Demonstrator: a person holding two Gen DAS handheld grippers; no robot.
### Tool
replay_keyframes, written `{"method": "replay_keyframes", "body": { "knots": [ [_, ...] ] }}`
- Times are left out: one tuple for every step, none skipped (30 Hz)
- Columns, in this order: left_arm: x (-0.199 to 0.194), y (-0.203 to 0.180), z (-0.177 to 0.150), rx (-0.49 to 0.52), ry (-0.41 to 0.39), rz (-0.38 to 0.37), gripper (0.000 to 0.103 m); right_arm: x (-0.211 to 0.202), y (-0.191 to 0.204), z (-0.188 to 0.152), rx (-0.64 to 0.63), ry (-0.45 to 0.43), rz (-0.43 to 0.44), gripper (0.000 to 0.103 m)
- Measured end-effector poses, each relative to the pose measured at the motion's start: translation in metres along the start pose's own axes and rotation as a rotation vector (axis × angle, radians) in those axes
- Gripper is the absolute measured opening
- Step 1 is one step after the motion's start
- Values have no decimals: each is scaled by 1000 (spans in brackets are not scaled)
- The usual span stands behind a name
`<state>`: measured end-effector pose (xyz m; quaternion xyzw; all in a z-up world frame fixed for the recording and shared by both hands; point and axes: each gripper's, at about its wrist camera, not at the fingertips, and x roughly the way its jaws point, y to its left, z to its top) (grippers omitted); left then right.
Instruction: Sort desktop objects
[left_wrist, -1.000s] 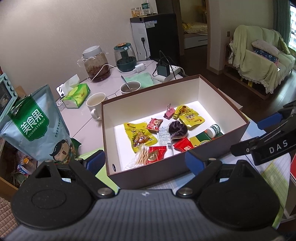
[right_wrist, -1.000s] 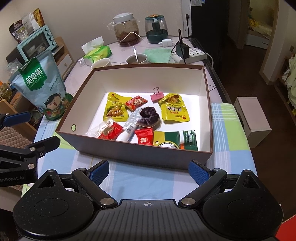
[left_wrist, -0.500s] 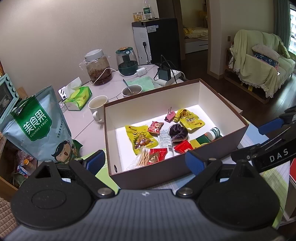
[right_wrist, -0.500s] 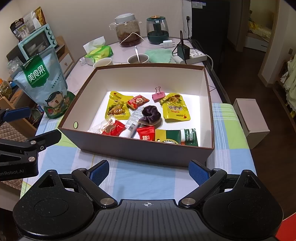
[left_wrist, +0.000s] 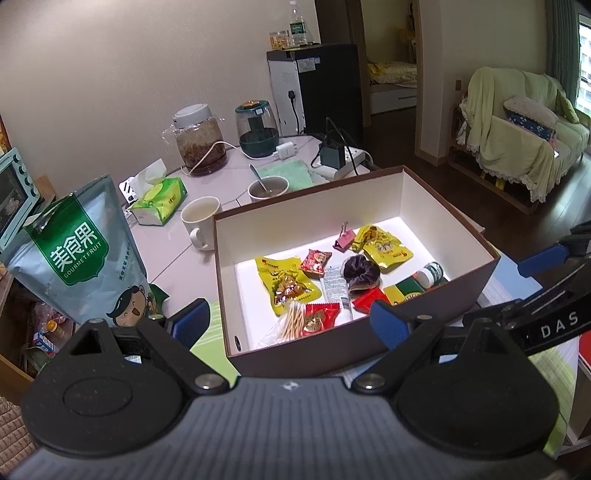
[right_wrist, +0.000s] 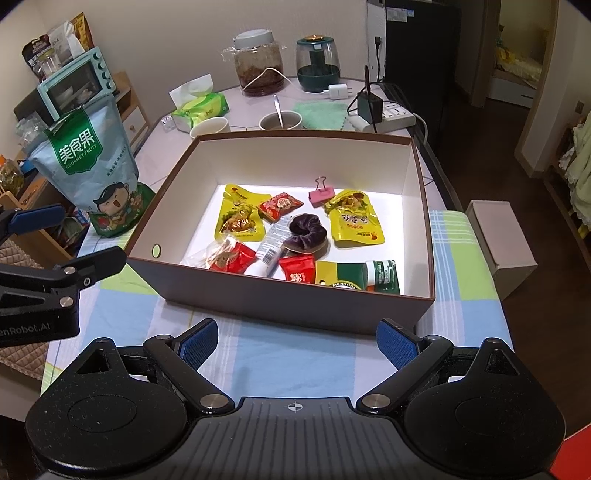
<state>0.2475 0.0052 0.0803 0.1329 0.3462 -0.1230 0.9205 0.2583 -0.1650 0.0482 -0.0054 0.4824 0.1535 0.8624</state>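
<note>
A brown box (right_wrist: 295, 162) with a white inside stands on the checked cloth (right_wrist: 280, 354). In it lie two yellow snack packs (right_wrist: 240, 218) (right_wrist: 354, 218), red packets (right_wrist: 280, 203), a purple scrunchie (right_wrist: 308, 234), a pink binder clip (right_wrist: 321, 195), a white tube (right_wrist: 271, 249), a green bottle (right_wrist: 382, 275) and a bag of cotton swabs (left_wrist: 291, 325). My left gripper (left_wrist: 288, 321) hovers open at the box's near left corner, holding nothing. My right gripper (right_wrist: 295, 342) is open and empty over the cloth, short of the box's front wall.
A tall blue-green fruit bag (right_wrist: 88, 166) stands left of the box. Behind the box are a mug (left_wrist: 201, 221), a bowl with a spoon (left_wrist: 267, 188), a tissue pack (left_wrist: 159, 199), two jars and a power strip (right_wrist: 388, 116). A small carton (right_wrist: 502, 243) sits off the table's right side.
Both views have pulled back and lifted slightly, so the box sits a little lower and farther. Both grippers stayed open and nothing in the box moved.
</note>
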Motion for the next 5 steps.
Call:
{"method": "replay_keyframes", "body": {
  "knots": [
    [-1, 1, 1, -7, -3, -3, 92, 0, 0, 0, 0, -1, -1, 95],
    [-2, 3, 1, -14, -10, -6, 92, -1, 1, 0, -1, -3, -1, 95],
    [-3, 4, 2, -20, -19, -8, 92, -1, 2, 0, -2, -5, -1, 95],
    [-5, 5, 2, -26, -29, -4, 92, -2, 2, 0, -3, -5, -1, 95],
    [-6, 6, 3, -32, -39, 1, 92, -2, 2, 1, -4, -6, -1, 95]
  ]
}}
